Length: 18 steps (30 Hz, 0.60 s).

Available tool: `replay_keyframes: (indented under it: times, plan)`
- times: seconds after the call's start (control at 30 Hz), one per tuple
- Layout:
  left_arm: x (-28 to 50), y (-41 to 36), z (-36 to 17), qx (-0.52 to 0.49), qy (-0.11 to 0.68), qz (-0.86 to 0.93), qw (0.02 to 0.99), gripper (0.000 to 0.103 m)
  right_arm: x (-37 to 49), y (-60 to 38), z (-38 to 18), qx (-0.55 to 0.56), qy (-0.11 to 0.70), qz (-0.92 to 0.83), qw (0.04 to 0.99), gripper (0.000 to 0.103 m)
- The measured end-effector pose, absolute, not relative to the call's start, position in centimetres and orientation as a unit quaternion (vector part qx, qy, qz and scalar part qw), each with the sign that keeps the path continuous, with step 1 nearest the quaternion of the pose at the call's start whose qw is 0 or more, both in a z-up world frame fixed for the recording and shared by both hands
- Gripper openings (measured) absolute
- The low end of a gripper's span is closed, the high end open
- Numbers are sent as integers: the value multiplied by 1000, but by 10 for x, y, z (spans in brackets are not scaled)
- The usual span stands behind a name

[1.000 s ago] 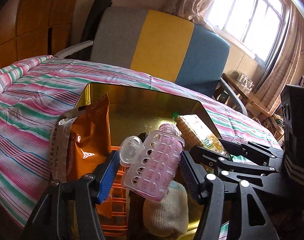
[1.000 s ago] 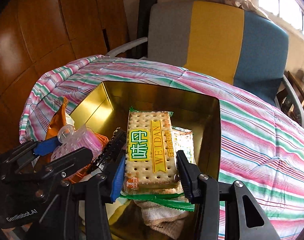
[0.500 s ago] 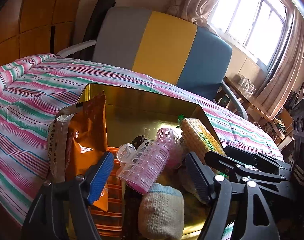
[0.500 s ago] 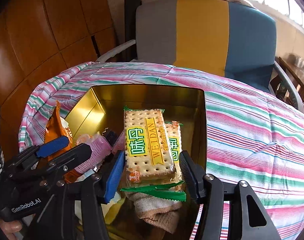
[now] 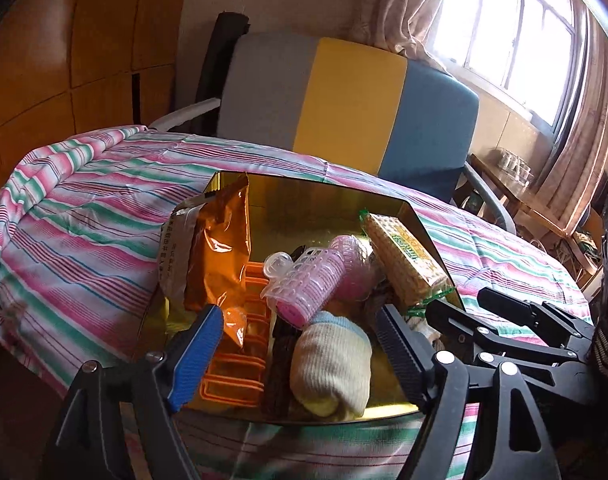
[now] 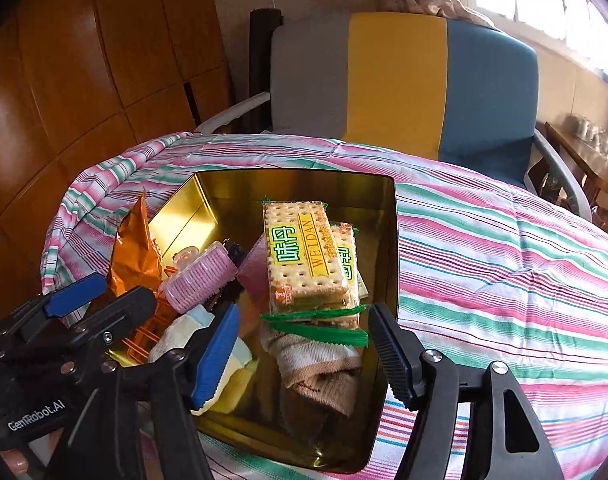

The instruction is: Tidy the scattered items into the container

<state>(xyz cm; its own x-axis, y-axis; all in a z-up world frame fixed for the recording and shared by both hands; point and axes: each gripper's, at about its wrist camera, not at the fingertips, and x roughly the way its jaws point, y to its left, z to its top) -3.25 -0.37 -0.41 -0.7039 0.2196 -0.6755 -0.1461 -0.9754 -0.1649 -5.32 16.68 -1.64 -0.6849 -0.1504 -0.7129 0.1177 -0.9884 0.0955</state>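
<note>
The pink hair roller [image 5: 308, 284] and the cracker packet [image 6: 302, 256] both lie inside the gold tin [image 6: 388, 240] on the striped bedspread [image 6: 504, 260], among a rolled sock [image 5: 332, 364] and an orange snack bag [image 5: 220, 248]. The release step looks in hand: left gripper [image 5: 300, 356] and right gripper [image 6: 304, 348] are both opening, their fingers gripping nothing. Next, I judge, comes clearing the rim and checking for stragglers; none show here.

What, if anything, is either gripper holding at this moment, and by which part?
Nothing is held. The left gripper and right gripper are both opening, clear of the pink hair roller and cracker packet lying in the gold tin.
</note>
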Motion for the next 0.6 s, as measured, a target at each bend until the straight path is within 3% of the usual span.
replay_keyframes:
  times: [0.5,0.6]
  plan:
    - [15,-5,2,-382,5,924,14,80,-3,162,-15,369,-3,-929,17,90]
    - [23,0,3,-368,30,929,-11,74,3,162,-15,369,-6,-929,6,93]
